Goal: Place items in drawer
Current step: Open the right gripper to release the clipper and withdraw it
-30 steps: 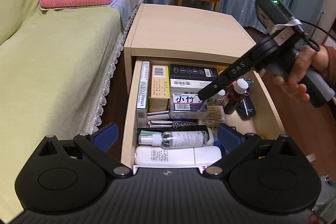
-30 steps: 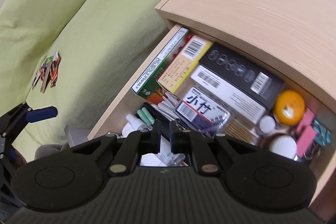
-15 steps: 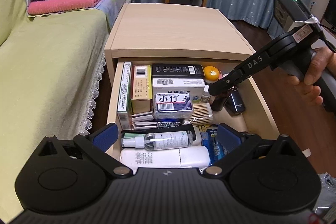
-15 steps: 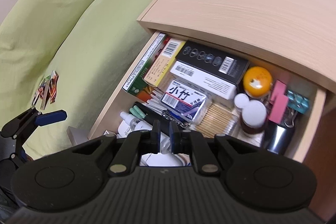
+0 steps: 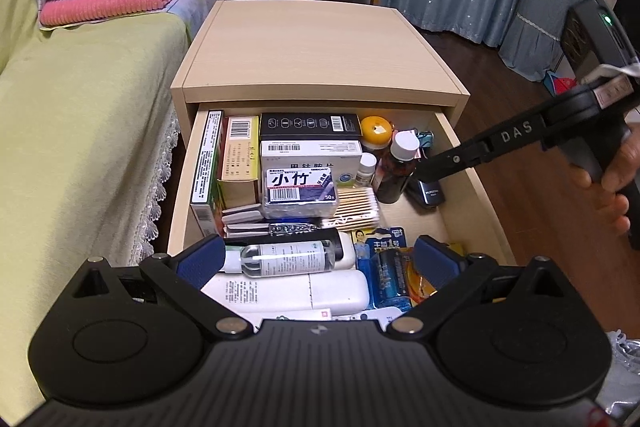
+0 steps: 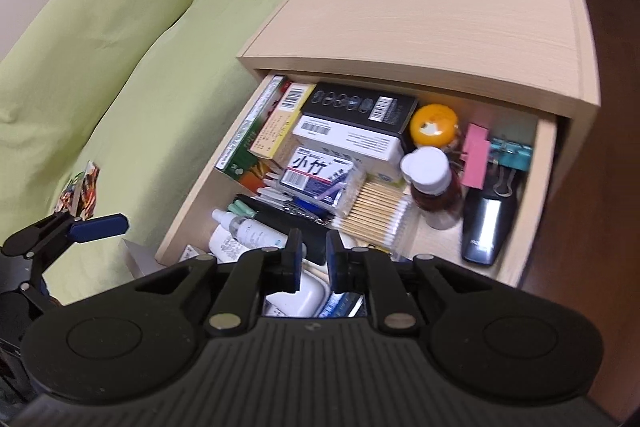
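Left gripper [image 5: 316, 259]: we see its blue-padded fingers spread wide, holding nothing, hovering over the front end of the drawer.
Right gripper [image 6: 311, 259]: its fingers stand nearly together with a narrow gap and nothing between them; in the left wrist view its black arm reads "DAS" and reaches over the drawer's right side, held by a hand [image 5: 614, 183].
Drawer [image 5: 460, 195]: pulled out of a pale wooden cabinet [image 5: 320, 47] beside a green-covered sofa [image 5: 80, 131]; we find it packed full.
Writing: a clear pack of cotton swabs [image 5: 300, 187] carries a label with "小竹", a barcode and "50"; the battery pack [image 5: 386, 267] at the front shows "1号".
Boxes: a black box [image 5: 310, 125] and a white box [image 5: 310, 151], both barcoded, lie at the back; a yellow box [image 5: 240, 159] stands at their left.
Other contents: a brown bottle with white cap [image 5: 398, 167], an orange round tin [image 5: 376, 131], a clear spray bottle [image 5: 280, 259], a black stapler [image 6: 486, 227], a pink binder clip [image 6: 476, 155].
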Demonstrator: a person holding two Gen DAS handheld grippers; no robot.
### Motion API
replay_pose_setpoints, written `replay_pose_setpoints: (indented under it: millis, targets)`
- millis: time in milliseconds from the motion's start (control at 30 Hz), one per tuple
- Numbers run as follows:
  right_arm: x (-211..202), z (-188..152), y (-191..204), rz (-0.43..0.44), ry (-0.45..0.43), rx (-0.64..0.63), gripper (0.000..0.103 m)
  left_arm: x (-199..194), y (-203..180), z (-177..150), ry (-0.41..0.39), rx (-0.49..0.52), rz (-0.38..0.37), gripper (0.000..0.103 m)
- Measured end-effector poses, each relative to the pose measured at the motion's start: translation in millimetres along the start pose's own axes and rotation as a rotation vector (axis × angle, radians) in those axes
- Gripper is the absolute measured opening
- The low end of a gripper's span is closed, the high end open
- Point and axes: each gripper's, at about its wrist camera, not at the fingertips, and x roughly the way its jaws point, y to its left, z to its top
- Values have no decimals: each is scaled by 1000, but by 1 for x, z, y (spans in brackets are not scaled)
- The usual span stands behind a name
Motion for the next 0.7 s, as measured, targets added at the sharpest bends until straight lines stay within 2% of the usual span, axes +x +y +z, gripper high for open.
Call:
replay_pose_setpoints:
  millis: [167,400,700]
  targets:
    - [-6,-17,3,-34,-30,-11,13,-3,-3,-1,8,-17,10,101]
    - [-19,-45,19,-77,-98,-108,26,-5,-10,-7,12,-10,54,101]
    - [-42,-78,31,-101,-133,-166,32,-6,-17,-11,27,-9,90,101]
